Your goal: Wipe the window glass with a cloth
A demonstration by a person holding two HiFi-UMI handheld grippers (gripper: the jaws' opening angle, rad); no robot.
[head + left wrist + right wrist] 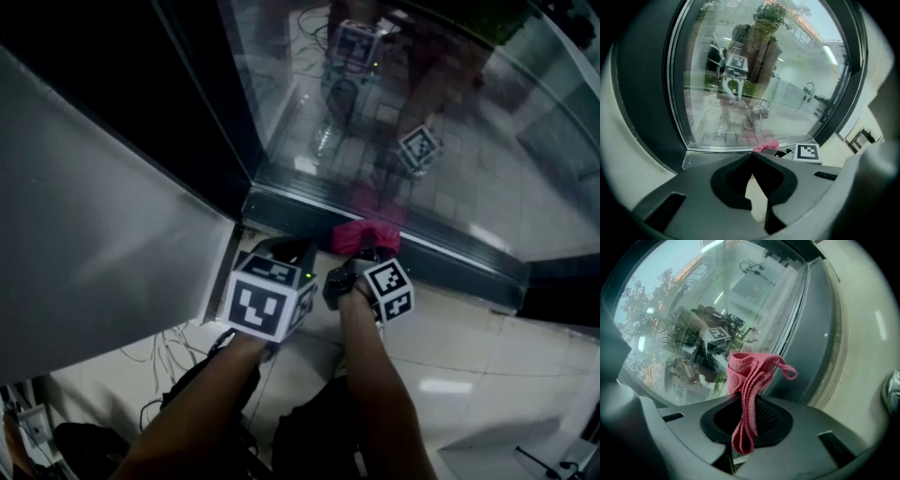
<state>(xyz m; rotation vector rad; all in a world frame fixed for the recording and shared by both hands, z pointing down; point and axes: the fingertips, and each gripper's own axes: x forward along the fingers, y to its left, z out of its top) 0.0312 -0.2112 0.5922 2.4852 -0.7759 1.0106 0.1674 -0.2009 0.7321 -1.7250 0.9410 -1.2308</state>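
Indoor spot at ground level, probably a lobby or office building (can't tell which). Floor-to-ceiling window glass (450, 141) in a dark metal frame (422, 251), pale glossy floor tiles (469, 347), a plain grey wall panel (84, 234), loose cables (169, 345) on the floor. Strip ceiling lights (829, 54) reflect in the glass. Outside are brick paving (740, 137) and trees (642, 305).

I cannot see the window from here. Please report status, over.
Right tongs shut on cloth. Left tongs shut, empty. Cloth low by the glass, contact unclear. Nothing in the way.
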